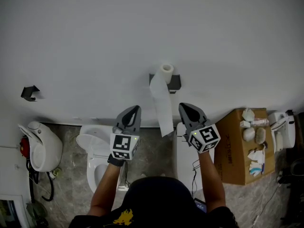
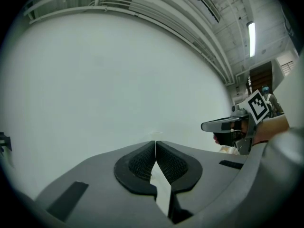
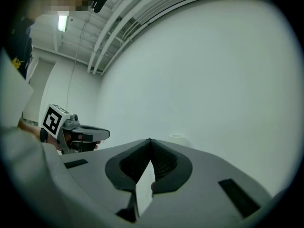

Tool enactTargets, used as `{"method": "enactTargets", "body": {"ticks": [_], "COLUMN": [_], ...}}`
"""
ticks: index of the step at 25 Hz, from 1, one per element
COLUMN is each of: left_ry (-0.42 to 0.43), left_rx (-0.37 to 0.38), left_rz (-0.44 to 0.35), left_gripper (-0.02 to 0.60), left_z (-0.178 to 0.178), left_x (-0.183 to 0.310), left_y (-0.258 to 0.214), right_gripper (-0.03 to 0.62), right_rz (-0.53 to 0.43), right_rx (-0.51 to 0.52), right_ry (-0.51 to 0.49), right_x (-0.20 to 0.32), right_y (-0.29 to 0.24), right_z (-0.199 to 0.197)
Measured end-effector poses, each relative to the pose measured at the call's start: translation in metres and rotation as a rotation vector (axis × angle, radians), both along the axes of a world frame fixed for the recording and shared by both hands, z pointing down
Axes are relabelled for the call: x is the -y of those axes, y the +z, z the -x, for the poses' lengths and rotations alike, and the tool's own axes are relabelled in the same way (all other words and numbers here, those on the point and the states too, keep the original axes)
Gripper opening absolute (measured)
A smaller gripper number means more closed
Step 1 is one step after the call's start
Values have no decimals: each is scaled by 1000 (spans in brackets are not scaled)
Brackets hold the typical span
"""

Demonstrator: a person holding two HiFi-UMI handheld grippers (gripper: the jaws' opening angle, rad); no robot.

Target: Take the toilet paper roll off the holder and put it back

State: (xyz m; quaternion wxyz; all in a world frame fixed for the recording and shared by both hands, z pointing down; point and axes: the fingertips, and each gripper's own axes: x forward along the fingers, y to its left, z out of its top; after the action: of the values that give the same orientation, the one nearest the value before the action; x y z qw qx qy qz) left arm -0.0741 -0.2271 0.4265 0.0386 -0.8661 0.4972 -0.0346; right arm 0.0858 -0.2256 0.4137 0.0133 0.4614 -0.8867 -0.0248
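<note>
Toilet paper roll sits on the holder on the far wall, left claw and right claw both pinched shut on nothing, so I'd open one wide first, then grab the roll's body gently, not the dangling tail.

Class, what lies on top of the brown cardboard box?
Several small whitish items lie on the cardboard box, too small to identify. Its top hides the inside.
</note>
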Motion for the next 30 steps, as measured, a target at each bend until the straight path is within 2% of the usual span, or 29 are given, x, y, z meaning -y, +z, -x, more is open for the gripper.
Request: {"method": "enactTargets", "body": {"ticks": [30], "left_ry": [19], "left_rx": [3], "left_rz": [-12], "left_gripper": [18], "left_z": [-9], "left_x": [1], "left_y": [0], "right_gripper": [-2], "right_rz": [28], "right_rx": [-2], "right_ry": [12], "right_x": [0], "right_y": [6], "right_z": [-3]}}
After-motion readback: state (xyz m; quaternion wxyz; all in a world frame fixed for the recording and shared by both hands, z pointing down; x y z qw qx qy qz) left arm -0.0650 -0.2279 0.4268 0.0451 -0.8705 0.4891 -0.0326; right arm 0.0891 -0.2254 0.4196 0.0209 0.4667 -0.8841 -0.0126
